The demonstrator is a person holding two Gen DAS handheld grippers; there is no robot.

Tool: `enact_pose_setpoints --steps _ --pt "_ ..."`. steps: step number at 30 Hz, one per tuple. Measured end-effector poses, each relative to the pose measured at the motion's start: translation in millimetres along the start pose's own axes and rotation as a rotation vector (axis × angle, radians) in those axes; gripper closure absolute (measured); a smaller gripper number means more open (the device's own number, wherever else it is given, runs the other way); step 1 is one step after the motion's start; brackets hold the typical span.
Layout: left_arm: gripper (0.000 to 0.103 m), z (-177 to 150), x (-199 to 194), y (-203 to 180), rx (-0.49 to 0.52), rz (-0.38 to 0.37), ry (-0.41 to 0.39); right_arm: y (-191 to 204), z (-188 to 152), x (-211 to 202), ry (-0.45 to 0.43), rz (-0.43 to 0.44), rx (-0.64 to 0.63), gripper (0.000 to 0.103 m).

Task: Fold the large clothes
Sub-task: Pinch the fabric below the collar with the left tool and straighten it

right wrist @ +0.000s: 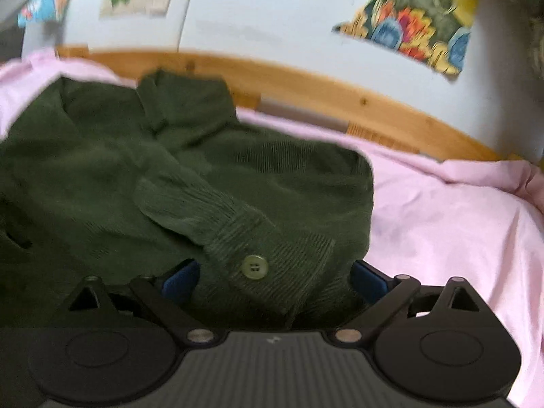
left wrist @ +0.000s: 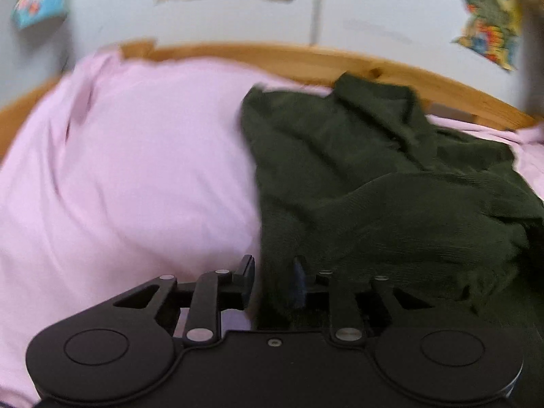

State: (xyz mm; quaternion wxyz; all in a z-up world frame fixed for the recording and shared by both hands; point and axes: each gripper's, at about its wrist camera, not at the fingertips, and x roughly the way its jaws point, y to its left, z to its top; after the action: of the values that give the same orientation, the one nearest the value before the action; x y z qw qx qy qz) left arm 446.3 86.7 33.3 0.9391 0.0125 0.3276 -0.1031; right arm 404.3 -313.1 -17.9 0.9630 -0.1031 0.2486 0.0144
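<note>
A dark green corduroy shirt (left wrist: pixel 391 183) lies partly folded on a bed with a pink sheet (left wrist: pixel 136 170). My left gripper (left wrist: pixel 273 280) has its jaws narrowly apart around the shirt's left edge, with fabric between them. In the right wrist view the shirt (right wrist: pixel 170 170) fills the left and middle. A buttoned cuff (right wrist: pixel 272 255) with a pale green button (right wrist: pixel 254 266) lies on top, right in front of my right gripper (right wrist: pixel 273 282). Its jaws stand wide apart on either side of the cuff and the shirt's near edge.
A wooden bed frame (left wrist: pixel 306 57) runs behind the mattress, also in the right wrist view (right wrist: pixel 340 102). Colourful pictures (right wrist: pixel 414 20) hang on the white wall (left wrist: pixel 374 6) behind. Pink sheet (right wrist: pixel 442 221) lies to the right of the shirt.
</note>
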Motion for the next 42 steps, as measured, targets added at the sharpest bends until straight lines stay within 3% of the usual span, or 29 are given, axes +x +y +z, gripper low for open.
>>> enact_pose_setpoints --steps 3,7,9,14,15,17,18,19,21,24,27,29,31,33,35,36,37,38,39,42 --pt "0.055 21 -3 -14 0.079 -0.032 -0.065 4 7 -13 -0.073 0.021 -0.021 0.003" --pt "0.049 59 34 -45 0.223 -0.019 -0.126 16 19 -11 -0.090 0.026 -0.032 0.003" --pt "0.037 69 60 -62 0.376 0.026 -0.129 19 24 -8 -0.092 0.040 -0.035 0.003" --pt "0.034 79 117 -94 0.810 0.072 -0.004 19 27 -7 -0.098 0.061 -0.056 0.003" --pt "0.035 79 123 -94 0.864 0.064 0.023 17 26 -6 -0.095 0.065 -0.055 0.003" --pt "0.046 81 134 -93 0.933 0.061 0.074 14 25 -3 -0.091 0.066 -0.051 0.003" --pt "0.073 82 137 -92 0.947 0.063 0.098 12 24 -1 -0.088 0.068 -0.045 0.003" --pt "0.101 86 139 -88 0.921 0.044 0.126 10 23 2 -0.084 0.071 -0.036 0.003" --pt "0.103 92 137 -80 0.827 0.017 0.126 8 21 7 -0.073 0.070 -0.017 0.003" --pt "0.103 99 124 -63 0.682 -0.001 0.067 6 20 13 -0.060 0.052 0.001 0.006" --pt "0.103 105 115 -38 0.525 0.030 0.013 7 23 16 -0.067 0.006 -0.005 0.006" --pt "0.103 107 117 -23 0.417 0.022 0.028 9 25 23 -0.050 -0.036 -0.032 0.006" --pt "0.102 105 123 -17 0.354 0.036 0.044 12 25 37 0.020 -0.078 -0.067 0.006" --pt "0.101 103 126 -21 0.325 0.060 0.044 10 23 44 0.042 -0.064 -0.068 0.006" --pt "0.093 99 121 -30 0.327 0.087 0.009 6 26 35 0.022 -0.052 -0.023 0.006" --pt "0.081 96 111 -36 0.333 0.075 -0.026 5 28 26 -0.011 -0.041 -0.016 0.006" --pt "0.059 94 105 -39 0.337 0.059 -0.052 5 30 18 -0.041 -0.030 -0.017 0.005" --pt "0.048 90 96 -42 0.331 0.037 -0.074 6 31 11 -0.067 -0.014 -0.019 0.004" --pt "0.029 87 88 -45 0.321 0.019 -0.091 8 33 4 -0.091 0.005 -0.021 0.003" --pt "0.025 63 57 -52 0.289 0.002 -0.135 18 36 -1 -0.134 0.007 -0.055 0.002"
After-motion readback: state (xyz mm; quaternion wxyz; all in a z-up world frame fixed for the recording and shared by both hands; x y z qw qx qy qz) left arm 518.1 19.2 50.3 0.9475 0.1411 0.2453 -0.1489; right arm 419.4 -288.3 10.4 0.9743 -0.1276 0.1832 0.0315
